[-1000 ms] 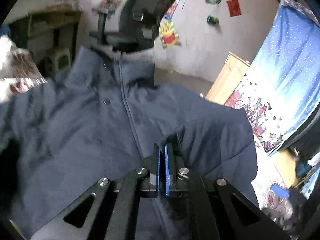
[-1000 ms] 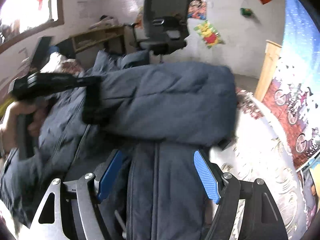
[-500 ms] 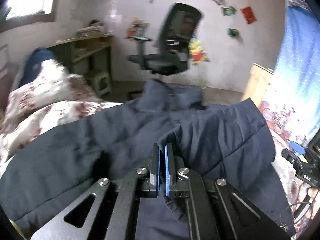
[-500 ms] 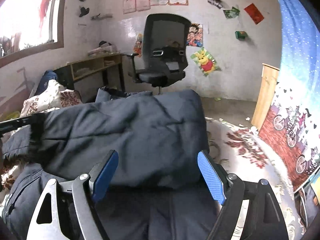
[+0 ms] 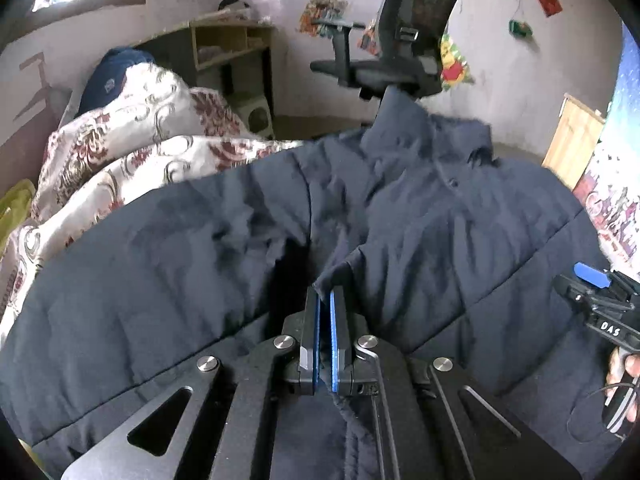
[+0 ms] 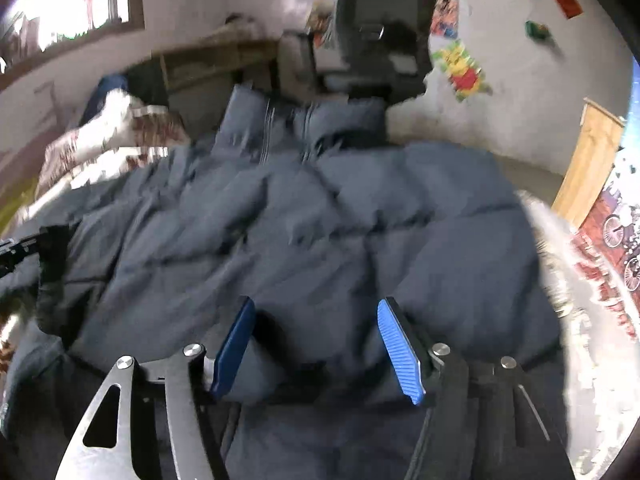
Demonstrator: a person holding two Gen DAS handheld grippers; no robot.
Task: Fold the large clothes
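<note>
A large navy quilted jacket (image 5: 420, 216) lies spread on the bed, collar toward the far wall; it also fills the right wrist view (image 6: 320, 220). My left gripper (image 5: 325, 300) is shut on a fold of the jacket's fabric near its middle. My right gripper (image 6: 316, 320) is open, its blue pads either side of a bulge of the jacket, close over it; I cannot tell if they touch it. The right gripper also shows at the right edge of the left wrist view (image 5: 596, 300).
A floral quilt (image 5: 132, 152) is bunched at the left of the bed. A black office chair (image 5: 400, 44) stands beyond the jacket's collar, a wooden desk (image 5: 224, 44) to its left. A wooden board (image 5: 572, 144) and a blue curtain are at the right.
My left gripper has carried its pinched fold across the jacket and swung to face the collar. The folded part has come down flatter. My right gripper stays open and has closed in on the jacket.
</note>
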